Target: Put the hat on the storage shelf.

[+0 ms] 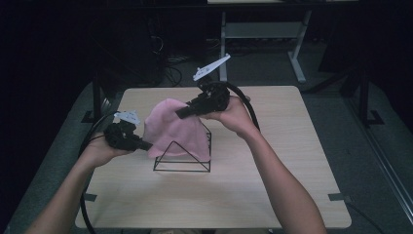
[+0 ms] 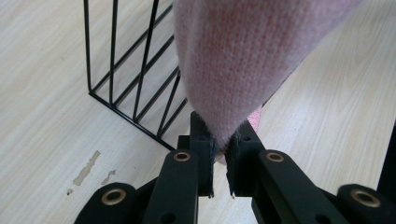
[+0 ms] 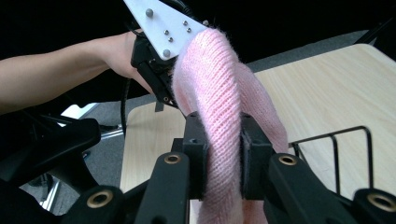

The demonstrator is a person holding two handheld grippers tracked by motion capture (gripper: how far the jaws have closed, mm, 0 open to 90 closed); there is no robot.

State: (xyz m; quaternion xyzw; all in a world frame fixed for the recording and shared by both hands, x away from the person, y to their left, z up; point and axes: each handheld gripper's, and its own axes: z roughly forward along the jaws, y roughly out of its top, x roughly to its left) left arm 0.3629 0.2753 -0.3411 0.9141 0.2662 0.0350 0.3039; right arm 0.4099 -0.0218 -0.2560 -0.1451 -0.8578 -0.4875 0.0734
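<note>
A pale wooden table [image 1: 272, 195] is set in a dark room. Over its black wire rack [image 1: 182, 156], a pink knitted hat [image 1: 173, 129] is draped, crown uppermost, pinched by left gripper [image 1: 146, 145] and right gripper [image 1: 180, 113].

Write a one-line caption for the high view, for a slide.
Two hand-held grippers, left gripper and right gripper, hold a pink knitted hat over a black wire stand on a wooden table.
</note>
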